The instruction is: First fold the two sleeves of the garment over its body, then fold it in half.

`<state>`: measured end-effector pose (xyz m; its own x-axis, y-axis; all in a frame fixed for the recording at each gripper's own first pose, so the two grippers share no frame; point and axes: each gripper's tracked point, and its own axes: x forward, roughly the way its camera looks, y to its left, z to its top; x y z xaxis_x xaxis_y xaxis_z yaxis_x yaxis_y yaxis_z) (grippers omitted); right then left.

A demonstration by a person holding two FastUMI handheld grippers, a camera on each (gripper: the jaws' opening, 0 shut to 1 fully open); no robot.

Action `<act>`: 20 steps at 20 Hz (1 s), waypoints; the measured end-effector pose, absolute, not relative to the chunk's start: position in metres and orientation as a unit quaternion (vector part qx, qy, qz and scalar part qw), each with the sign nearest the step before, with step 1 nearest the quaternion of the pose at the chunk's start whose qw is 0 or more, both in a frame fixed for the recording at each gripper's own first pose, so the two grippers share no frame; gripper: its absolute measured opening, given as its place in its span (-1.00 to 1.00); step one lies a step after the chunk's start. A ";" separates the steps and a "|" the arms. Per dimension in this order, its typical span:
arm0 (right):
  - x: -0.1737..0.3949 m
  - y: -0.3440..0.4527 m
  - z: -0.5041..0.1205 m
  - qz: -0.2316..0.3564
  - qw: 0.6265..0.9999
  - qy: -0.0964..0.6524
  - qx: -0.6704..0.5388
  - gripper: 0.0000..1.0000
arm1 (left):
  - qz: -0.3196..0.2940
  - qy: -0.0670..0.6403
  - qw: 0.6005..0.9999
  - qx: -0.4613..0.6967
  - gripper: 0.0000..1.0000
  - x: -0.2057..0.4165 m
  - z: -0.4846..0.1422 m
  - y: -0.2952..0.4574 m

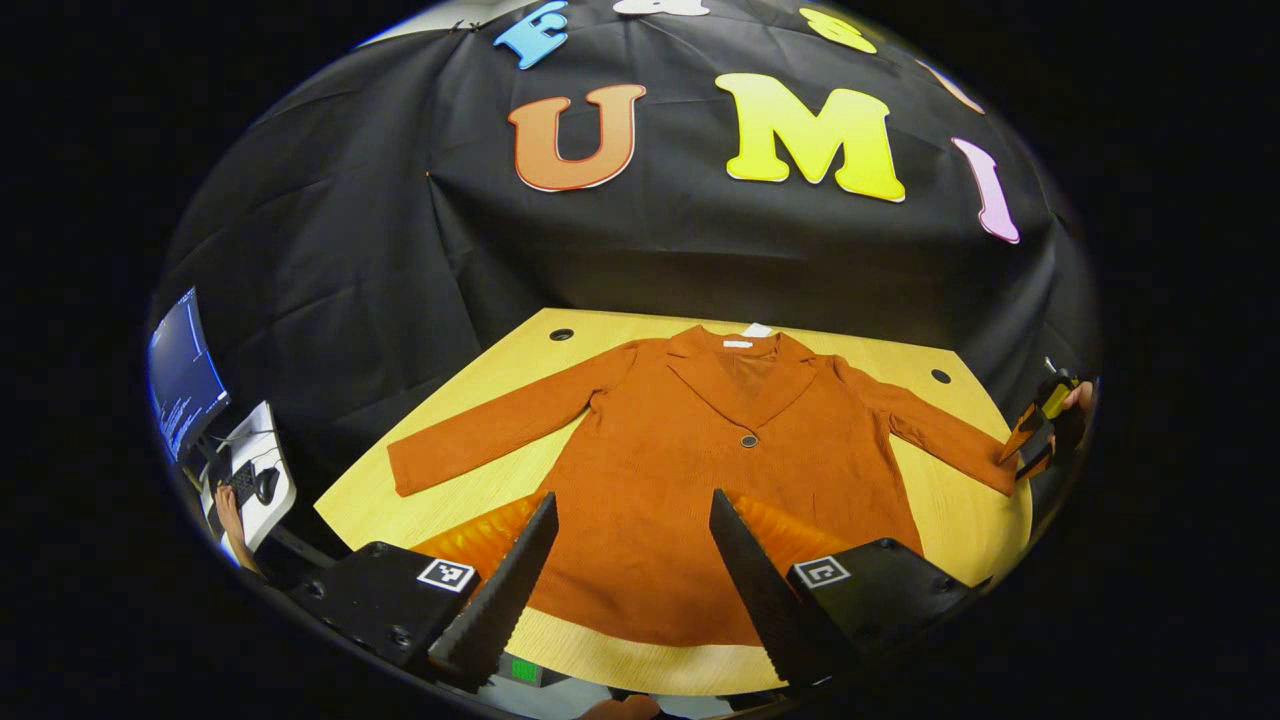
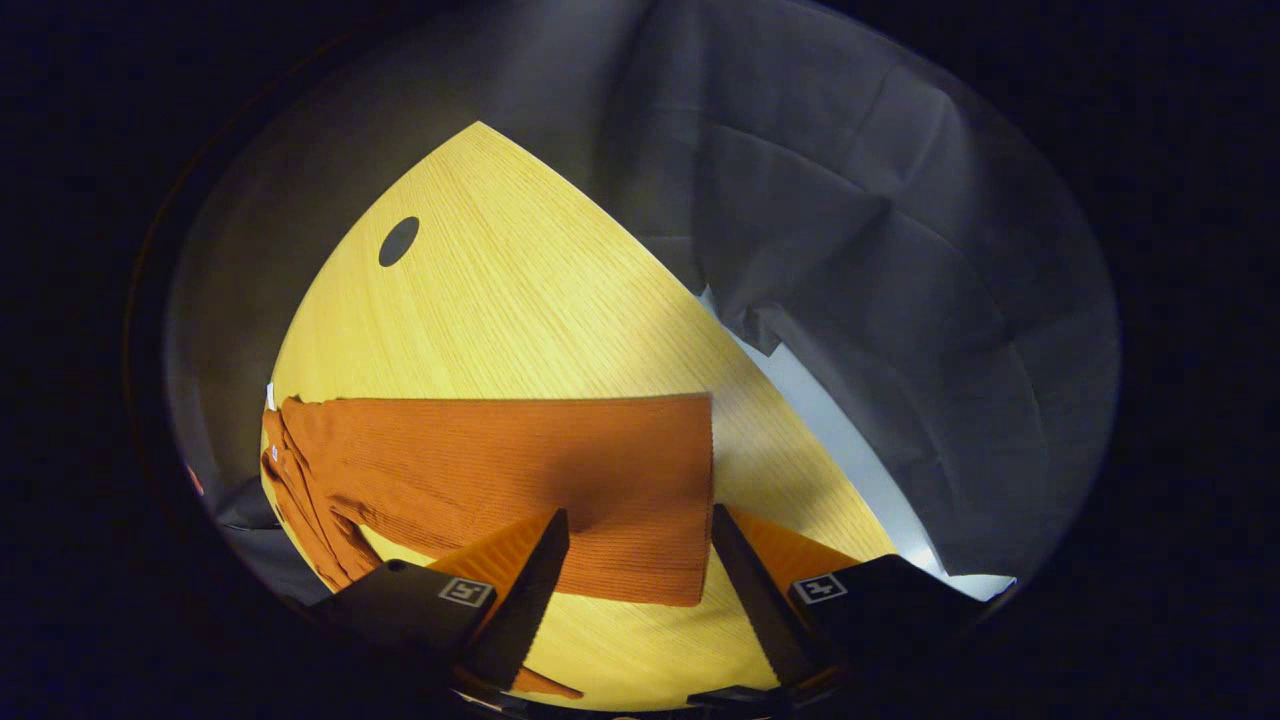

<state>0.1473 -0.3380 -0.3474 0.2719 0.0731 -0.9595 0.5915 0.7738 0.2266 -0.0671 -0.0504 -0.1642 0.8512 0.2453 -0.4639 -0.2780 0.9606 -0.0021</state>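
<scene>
Rust jacket [image 1: 690, 480] flat; left gripper [image 1: 630, 580] hovers above hem; right gripper [image 2: 635, 590] at cuff

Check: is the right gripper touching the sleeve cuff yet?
Cannot tell. In the right gripper view, the open right gripper straddles the sleeve cuff, but no contact or gap shows plainly.

My left gripper view sits high off the near edge of the table [image 1: 560, 345], facing the back wall and taking in the whole spread garment [image 1: 690, 480]. My right gripper view hangs low and close over the cuff end of one sleeve [image 2: 560, 480], facing a table corner. Both share that sleeve and the tabletop; the left view also catches the right gripper [image 1: 1040, 425] far off.
</scene>
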 end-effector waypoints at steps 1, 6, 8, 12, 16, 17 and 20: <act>0.145 -0.343 -0.350 -0.179 0.740 0.586 0.276 0.70 | 0.139 0.249 0.958 -0.035 0.99 -0.071 -0.172 -0.049; 0.149 -0.345 -0.348 -0.161 0.739 0.584 0.293 -0.17 | 0.153 0.250 0.956 -0.031 0.99 -0.073 -0.174 -0.044; 0.150 -0.336 -0.348 -0.141 0.733 0.593 0.302 -0.18 | 0.152 0.244 0.958 -0.025 0.99 -0.072 -0.172 -0.045; 0.160 -0.340 -0.349 -0.121 0.752 0.602 0.241 -0.18 | 0.126 0.238 0.963 -0.024 0.98 -0.067 -0.170 -0.056; 0.167 -0.338 -0.351 -0.152 0.739 0.576 0.315 -0.88 | 0.083 0.236 0.968 -0.008 0.99 -0.042 -0.173 -0.051; 0.164 -0.338 -0.351 -0.156 0.736 0.571 0.327 -0.89 | 0.075 0.234 0.969 -0.011 0.99 -0.035 -0.170 -0.048; 0.160 -0.339 -0.351 -0.167 0.737 0.563 0.333 -0.96 | 0.049 0.218 0.975 -0.016 0.99 -0.017 -0.161 -0.036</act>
